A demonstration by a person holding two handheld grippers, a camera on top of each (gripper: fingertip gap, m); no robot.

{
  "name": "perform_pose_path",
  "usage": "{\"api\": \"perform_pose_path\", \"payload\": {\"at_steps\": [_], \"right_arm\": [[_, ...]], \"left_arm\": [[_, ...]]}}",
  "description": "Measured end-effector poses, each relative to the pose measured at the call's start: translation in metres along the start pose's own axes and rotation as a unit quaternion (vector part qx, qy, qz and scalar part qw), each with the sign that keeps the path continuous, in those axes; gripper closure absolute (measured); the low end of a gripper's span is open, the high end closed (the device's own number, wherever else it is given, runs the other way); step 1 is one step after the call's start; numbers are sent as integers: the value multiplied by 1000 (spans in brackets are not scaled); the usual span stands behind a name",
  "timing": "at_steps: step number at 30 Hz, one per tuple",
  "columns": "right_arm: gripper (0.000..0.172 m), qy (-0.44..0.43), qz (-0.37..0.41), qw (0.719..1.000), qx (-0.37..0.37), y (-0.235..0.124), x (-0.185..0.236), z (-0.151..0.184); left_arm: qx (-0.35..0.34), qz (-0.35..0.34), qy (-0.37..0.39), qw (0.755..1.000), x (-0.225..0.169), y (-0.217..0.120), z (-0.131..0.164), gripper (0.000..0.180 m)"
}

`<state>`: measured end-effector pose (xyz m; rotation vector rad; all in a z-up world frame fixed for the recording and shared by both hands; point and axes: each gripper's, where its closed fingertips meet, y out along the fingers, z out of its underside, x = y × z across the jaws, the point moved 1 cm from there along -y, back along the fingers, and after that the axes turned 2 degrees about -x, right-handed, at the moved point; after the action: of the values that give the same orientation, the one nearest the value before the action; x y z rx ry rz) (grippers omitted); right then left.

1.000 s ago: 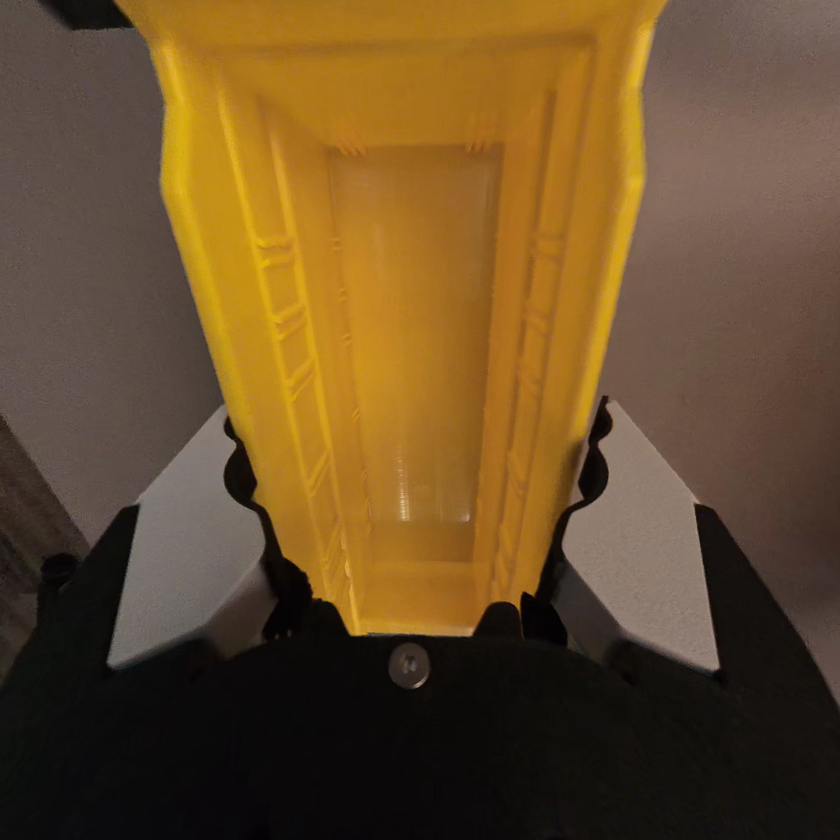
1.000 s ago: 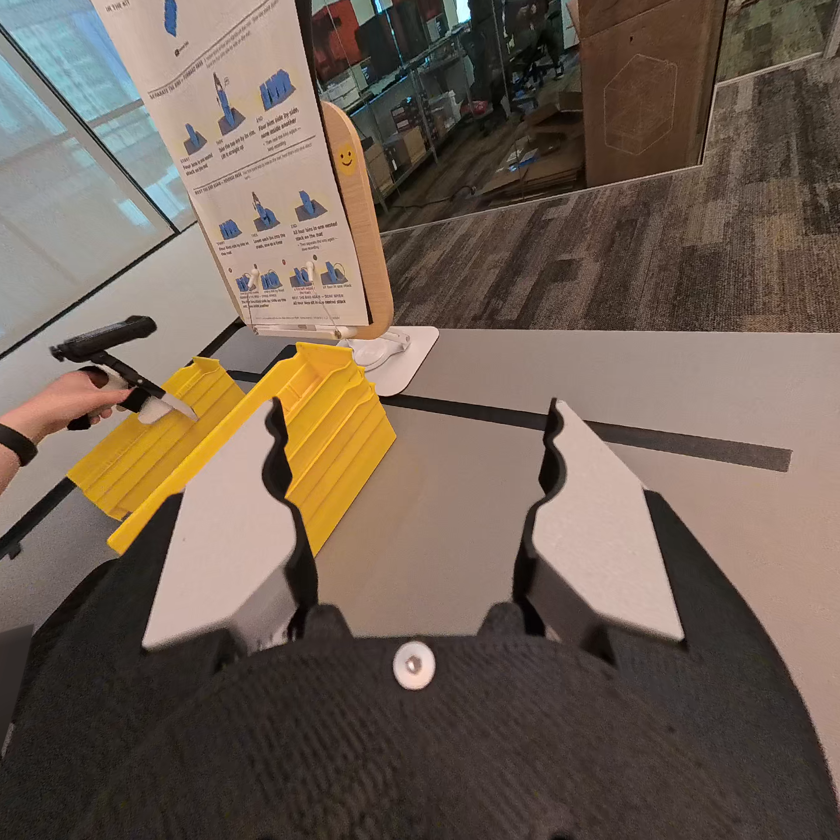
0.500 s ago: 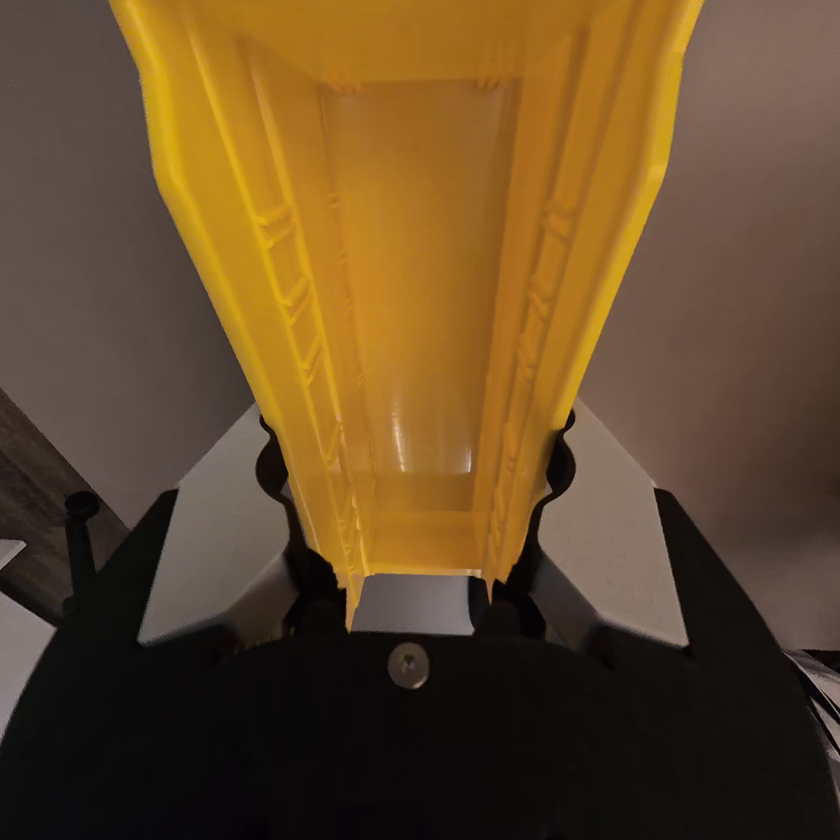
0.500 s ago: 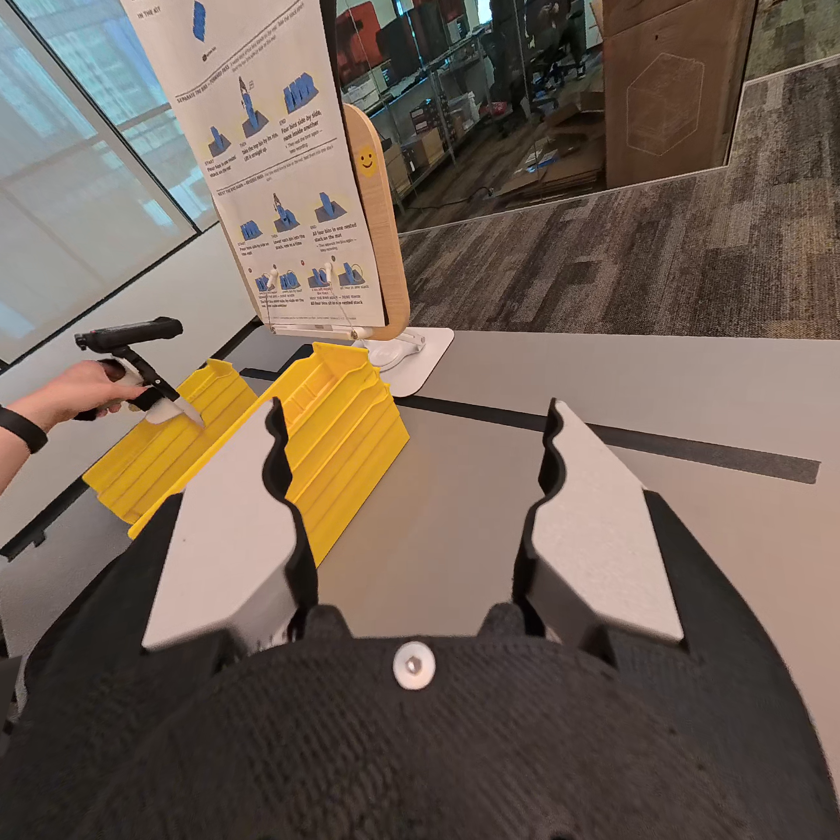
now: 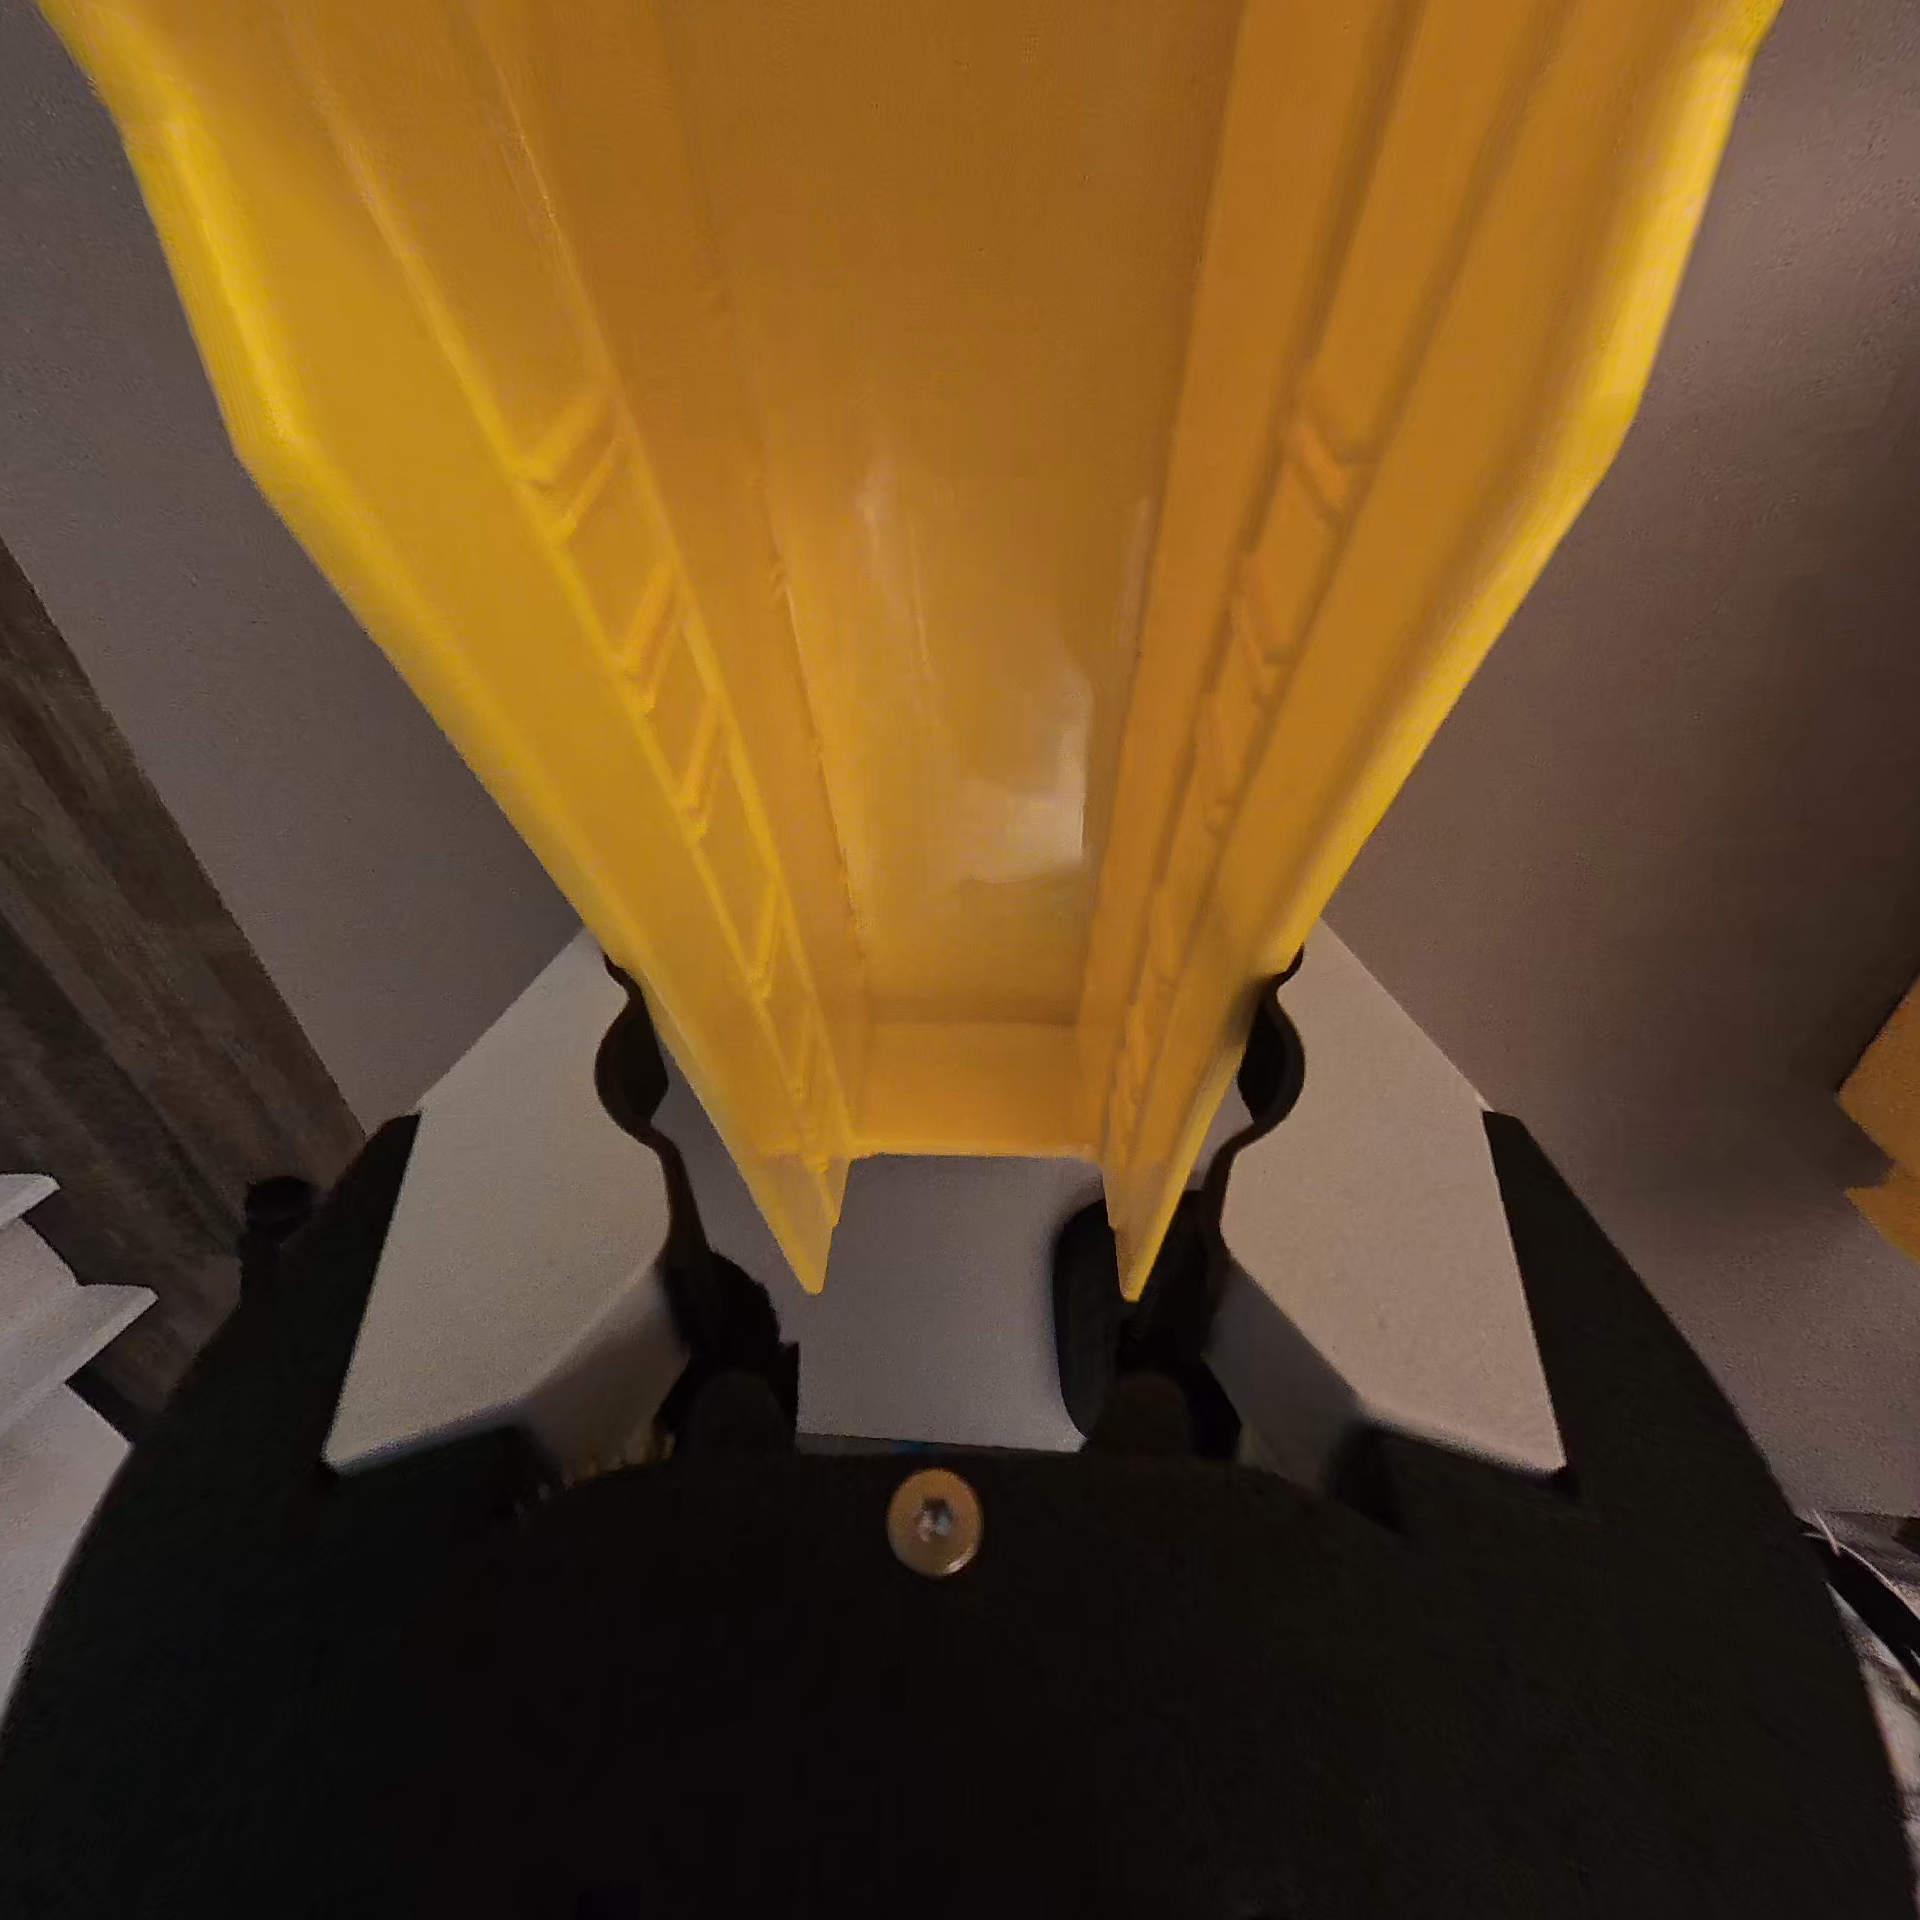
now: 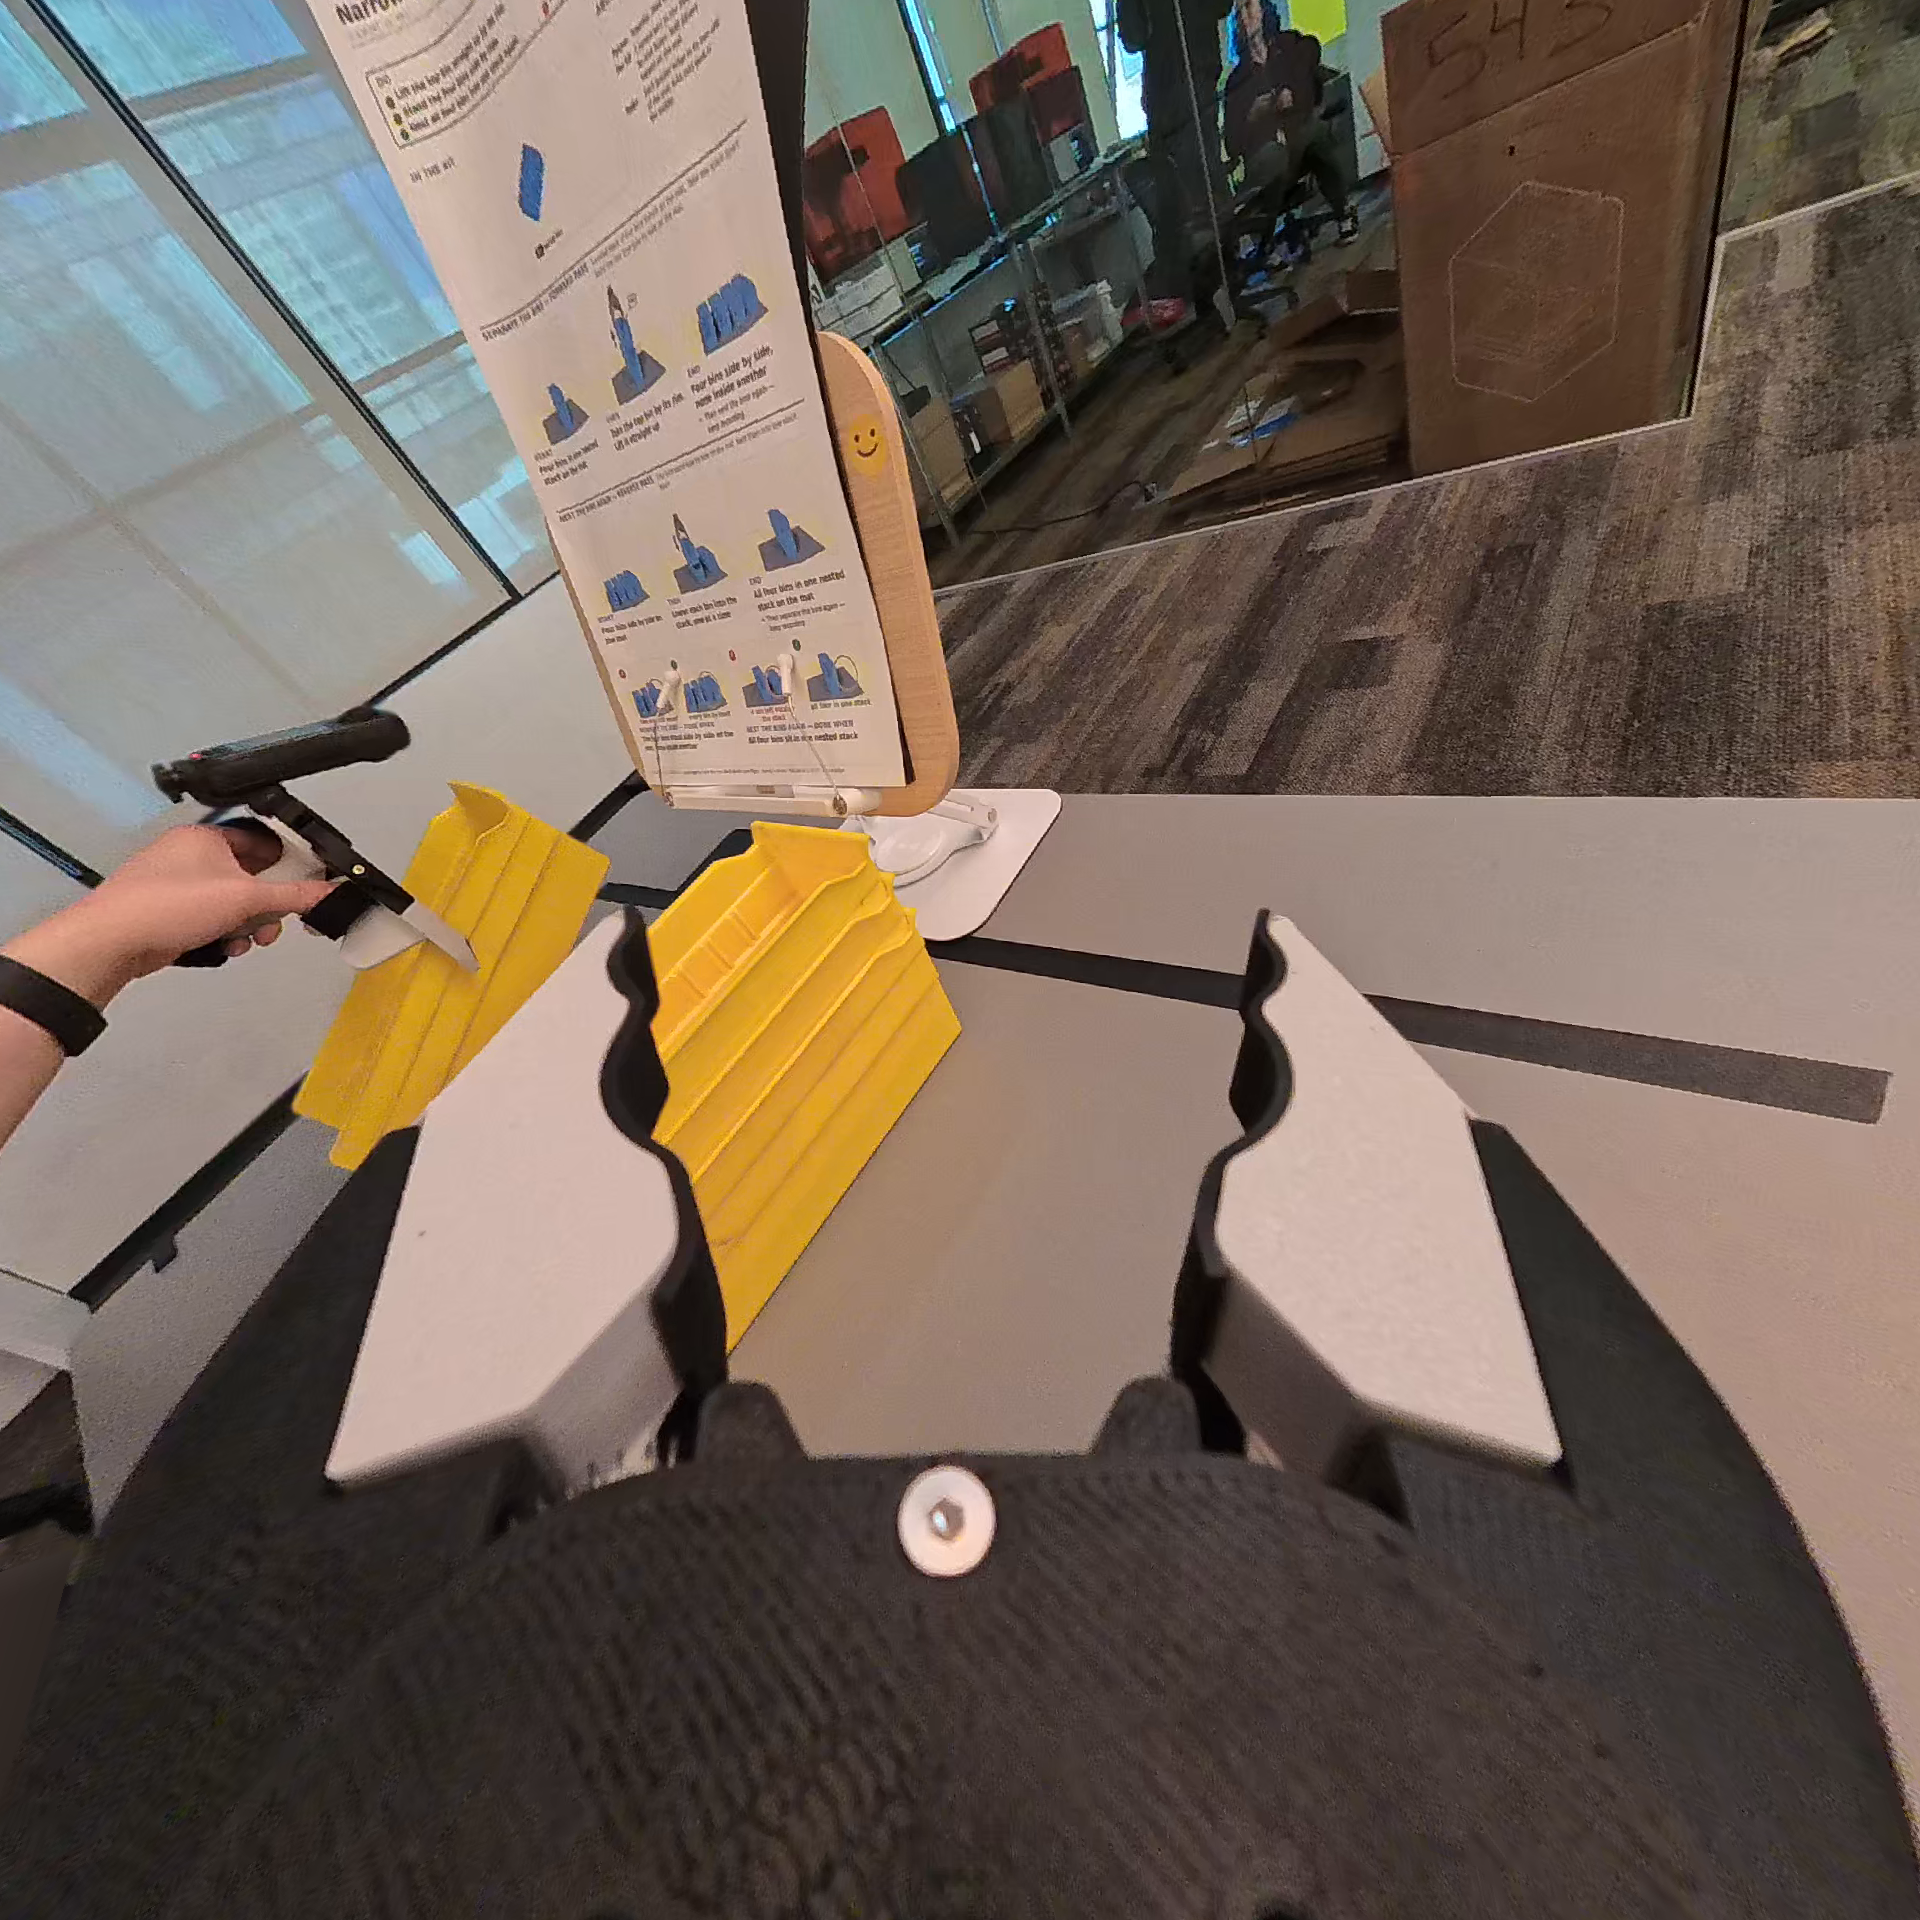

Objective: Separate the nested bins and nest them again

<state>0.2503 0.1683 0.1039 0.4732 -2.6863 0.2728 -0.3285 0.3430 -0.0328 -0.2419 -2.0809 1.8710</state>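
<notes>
In the left wrist view a yellow bin (image 5: pixel 935 520) fills the frame, open side towards the camera. My left gripper (image 5: pixel 951 961) is shut on it, with both pads against its outer side walls near the close end. The right wrist view shows the same bin (image 6: pixel 457 997) tilted over the table's left edge, with the hand-held left gripper (image 6: pixel 416 935) on it. A nested stack of yellow bins (image 6: pixel 800 1049) lies on the grey mat (image 6: pixel 1039 1195). My right gripper (image 6: pixel 945 925) is open and empty above the mat, just right of the stack.
An instruction sheet on a wooden stand with a white base (image 6: pixel 956 862) stands behind the stack. A black line (image 6: pixel 1558 1049) crosses the mat. Carpet floor, a cardboard box (image 6: pixel 1538 239) and glass walls lie beyond. The stack's yellow edge (image 5: pixel 1886 1132) shows at right in the left wrist view.
My left jaws have closed onto the yellow bin's side walls. The bin has risen and tilted at the table's left. My right gripper stays open and has shifted slightly.
</notes>
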Motion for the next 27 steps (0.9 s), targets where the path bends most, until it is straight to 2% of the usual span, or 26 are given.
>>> {"api": "perform_pose_path", "payload": {"at_steps": [8, 18, 22, 27], "right_arm": [[60, 7, -8, 1000, -7, -4, 0, -3], [60, 12, -11, 1000, -1, -1, -2, 1], [60, 12, -10, 1000, 3, 0, -2, 2], [60, 15, -12, 1000, 3, 0, -3, 3]], "left_arm": [[-44, -19, 27, 998, -21, -46, -9, 67], [-108, -11, 96, 989, -87, -130, -21, 67], [-114, -8, 120, 986, -125, -167, -12, 67], [-85, 42, 151, 984, -194, -193, 22, 67]]}}
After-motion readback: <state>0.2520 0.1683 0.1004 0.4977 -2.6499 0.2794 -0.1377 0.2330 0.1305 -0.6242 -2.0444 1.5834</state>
